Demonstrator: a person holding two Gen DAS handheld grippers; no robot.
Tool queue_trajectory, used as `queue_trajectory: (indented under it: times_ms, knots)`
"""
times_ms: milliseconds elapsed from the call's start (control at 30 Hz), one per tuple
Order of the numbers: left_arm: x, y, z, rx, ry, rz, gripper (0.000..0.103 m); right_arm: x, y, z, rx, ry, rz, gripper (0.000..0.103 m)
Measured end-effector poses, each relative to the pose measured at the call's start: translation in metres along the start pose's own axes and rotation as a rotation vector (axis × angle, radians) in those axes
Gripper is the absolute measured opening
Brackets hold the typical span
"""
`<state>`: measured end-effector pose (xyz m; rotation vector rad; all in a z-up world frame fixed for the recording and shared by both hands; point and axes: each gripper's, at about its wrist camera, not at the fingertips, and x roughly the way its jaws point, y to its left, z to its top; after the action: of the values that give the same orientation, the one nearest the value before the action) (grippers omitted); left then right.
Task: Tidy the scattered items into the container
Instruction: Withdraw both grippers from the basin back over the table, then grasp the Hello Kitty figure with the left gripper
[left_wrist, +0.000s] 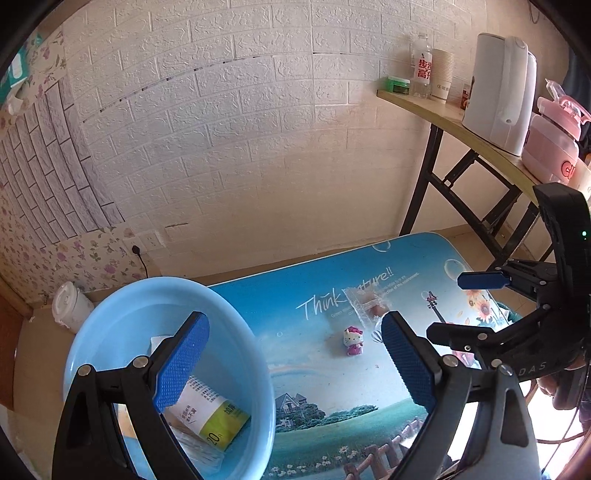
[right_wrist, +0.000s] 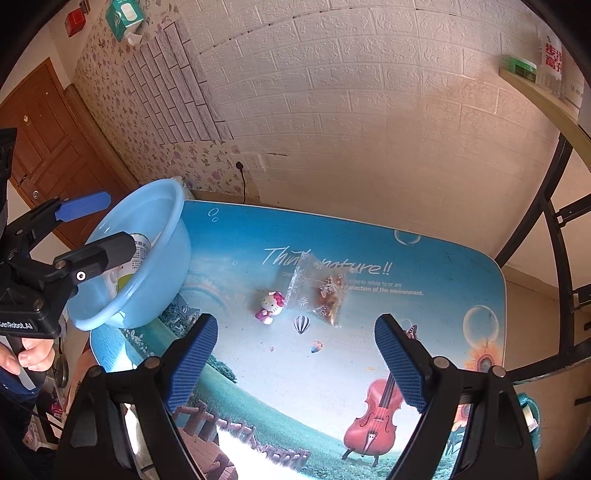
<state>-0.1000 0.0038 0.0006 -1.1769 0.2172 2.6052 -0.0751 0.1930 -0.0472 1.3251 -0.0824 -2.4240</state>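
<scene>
Two items remain on the mat: toy and snack bag at centre frame, while roll lies in basin at lower left; left gripper and right gripper gape wide, empty.

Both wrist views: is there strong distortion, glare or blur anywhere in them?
Left wrist view: the brick wall lines bow from the fisheye, corners go black, and the bottom right is blown out white beside the left gripper. Right wrist view: same bowing; the table mat is sharp, but white glare washes out its near edge; the Hello Kitty figure and snack bag stay readable.
</scene>
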Motion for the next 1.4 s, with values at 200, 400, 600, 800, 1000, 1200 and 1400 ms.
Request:
queue_trajectory:
  times_ms: [200, 400, 600, 800, 1000, 1200, 1400]
  knots:
    - [0.008, -0.021, -0.007, -0.047, 0.001, 0.007, 0.085, 0.002, -0.019, -0.005, 0.037, 0.004, -0.016, 0.088]
    - [0.027, -0.035, -0.013, -0.085, 0.05, 0.003, 0.068, 0.002, -0.028, -0.011, 0.057, 0.007, -0.022, 0.088]
    - [0.047, -0.045, -0.021, -0.1, 0.059, 0.045, 0.068, 0.006, -0.042, -0.016, 0.057, 0.017, -0.036, 0.088]
    - [0.075, -0.052, -0.035, -0.092, 0.108, 0.042, 0.066, 0.018, -0.047, -0.019, 0.029, 0.05, -0.045, 0.088]
    - [0.112, -0.05, -0.043, -0.115, 0.182, 0.052, 0.053, 0.023, -0.051, -0.022, 0.02, 0.066, -0.036, 0.088]
    - [0.128, -0.053, -0.047, -0.093, 0.197, 0.062, 0.048, 0.03, -0.053, -0.021, 0.001, 0.079, -0.037, 0.089]
    - [0.139, -0.054, -0.048, -0.079, 0.201, 0.057, 0.039, 0.04, -0.047, -0.017, -0.034, 0.074, -0.031, 0.088]
